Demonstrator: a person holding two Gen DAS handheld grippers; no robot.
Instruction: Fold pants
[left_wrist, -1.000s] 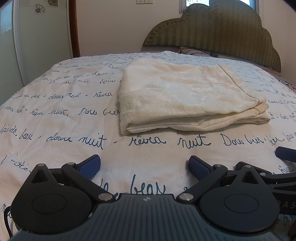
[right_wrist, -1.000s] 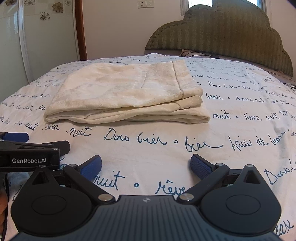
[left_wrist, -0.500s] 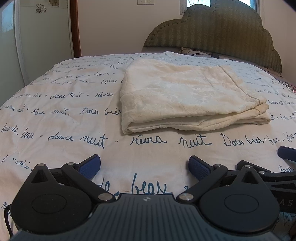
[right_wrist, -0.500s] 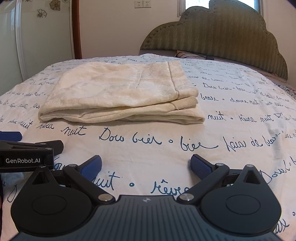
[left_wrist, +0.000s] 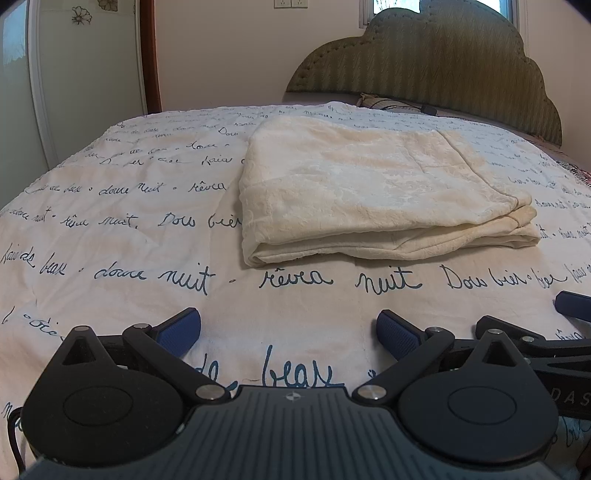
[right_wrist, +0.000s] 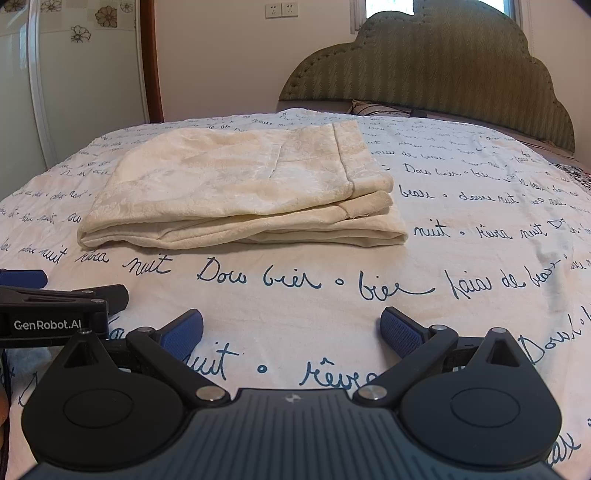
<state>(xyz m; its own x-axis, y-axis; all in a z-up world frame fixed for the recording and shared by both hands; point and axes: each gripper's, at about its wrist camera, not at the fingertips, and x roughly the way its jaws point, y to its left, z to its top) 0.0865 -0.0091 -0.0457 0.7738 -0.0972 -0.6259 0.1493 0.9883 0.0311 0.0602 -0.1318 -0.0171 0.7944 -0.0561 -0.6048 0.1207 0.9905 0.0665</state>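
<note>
Far left: a wardrobe door (left_wrist: 22, 110) with flower decals, standing beyond the left edge of the bed (left_wrist: 110, 236).

Then the left gripper (left_wrist: 288, 328), jaws spread wide with nothing between the blue pads, hovering low over the near edge of the script-printed cover. Parked short of the cloth, probably because no grasp is needed just now.

Ahead, toward the middle of the bed: the cream pants (left_wrist: 369, 192), folded into a flat rectangular bundle with stacked layers showing along the near side and the fold rounded at the left end. Well apart from both tools, touched by neither. Looks like the folding is done, or nearly; at most a final squaring-up left.

Right of that: the right gripper (right_wrist: 291, 328), likewise wide open and empty, held beside the left one near the same edge.

Behind, at the head of the bed: a green scalloped headboard (right_wrist: 424, 66).
</note>
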